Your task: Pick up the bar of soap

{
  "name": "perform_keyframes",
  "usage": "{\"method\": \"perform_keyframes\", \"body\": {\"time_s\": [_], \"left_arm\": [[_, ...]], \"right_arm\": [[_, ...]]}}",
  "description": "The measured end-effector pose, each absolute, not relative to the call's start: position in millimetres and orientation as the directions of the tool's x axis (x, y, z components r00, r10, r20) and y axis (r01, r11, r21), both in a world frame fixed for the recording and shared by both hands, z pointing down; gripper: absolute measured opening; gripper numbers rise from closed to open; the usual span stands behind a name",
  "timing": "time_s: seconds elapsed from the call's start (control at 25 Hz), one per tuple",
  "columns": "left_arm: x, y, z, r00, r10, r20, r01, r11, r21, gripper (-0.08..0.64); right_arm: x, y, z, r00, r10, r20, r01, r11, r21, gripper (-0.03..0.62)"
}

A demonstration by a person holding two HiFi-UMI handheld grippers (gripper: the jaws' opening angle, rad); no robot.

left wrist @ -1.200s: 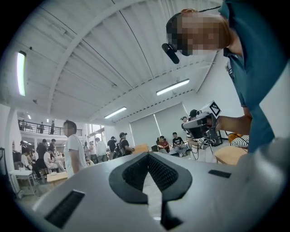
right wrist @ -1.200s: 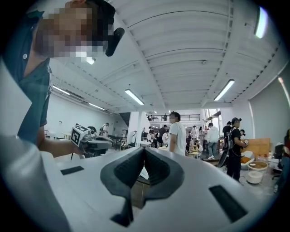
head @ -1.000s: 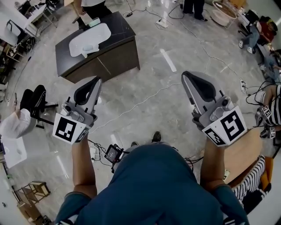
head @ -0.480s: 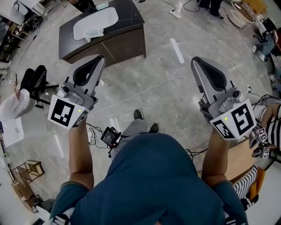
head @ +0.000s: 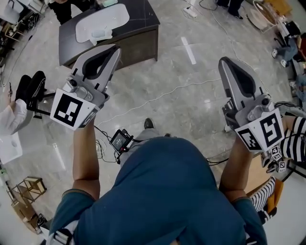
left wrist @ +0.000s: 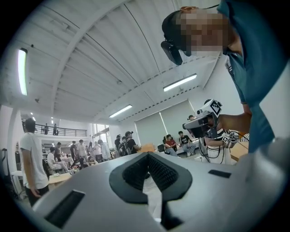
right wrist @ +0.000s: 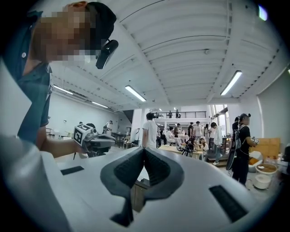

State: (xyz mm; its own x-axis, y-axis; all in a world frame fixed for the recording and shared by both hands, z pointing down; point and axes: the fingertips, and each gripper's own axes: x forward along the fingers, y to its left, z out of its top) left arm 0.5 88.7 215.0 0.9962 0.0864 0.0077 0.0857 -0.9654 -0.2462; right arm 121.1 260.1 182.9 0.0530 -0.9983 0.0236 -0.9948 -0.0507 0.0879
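While both grippers hang over the bare floor (head: pixel 181 100), well short of the dark worktop (head: pixel 143 21) ahead and to your left, you are, by my reading, on the approach and not yet at the pick. Your left gripper (head: pixel 114 49) has its fingers clenched tip to tip with nothing between them, and its own view looks out on the hall and the people beyond. Your right gripper (head: pixel 225 62) is the same: fingers pressed together, empty, pointing level across the room.

I cannot make out the bar of soap for certain. It is in neither gripper, and the likeliest place for it is on that worktop, near the white basin (head: pixel 117 14) set into it; anything lying there is too small to name from here. In the head view your left gripper is the nearer one to the worktop.

The next move, I judge, calls for you to close in on the worktop and find the soap. Then release the fingers of the gripper you choose, wide enough to straddle the bar, before you bring them around it. Soap is likely slick, so plan a square grip across its flat sides.
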Motion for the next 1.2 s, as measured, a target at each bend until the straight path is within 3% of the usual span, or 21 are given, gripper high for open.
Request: {"method": "perform_keyframes", "body": {"time_s": [0.4, 0.56, 1.2], "left_arm": [[9, 38, 217, 0.993, 0.104, -0.052, 0.09, -0.969, -0.23, 0.003], [10, 40, 217, 0.997, 0.073, -0.018, 0.067, -0.972, -0.224, 0.003], [97, 6, 220, 0.997, -0.075, 0.004, -0.072, -0.968, -0.24, 0.003]], "right_arm": [[125, 214, 180, 0.08, -0.995, 0.056, -0.99, -0.073, 0.122, 0.015], [135, 215, 178, 0.06, -0.997, 0.052, -0.991, -0.054, 0.119, 0.015], [249, 160, 193, -0.091, -0.996, 0.014, -0.993, 0.091, 0.07, 0.015]]}}
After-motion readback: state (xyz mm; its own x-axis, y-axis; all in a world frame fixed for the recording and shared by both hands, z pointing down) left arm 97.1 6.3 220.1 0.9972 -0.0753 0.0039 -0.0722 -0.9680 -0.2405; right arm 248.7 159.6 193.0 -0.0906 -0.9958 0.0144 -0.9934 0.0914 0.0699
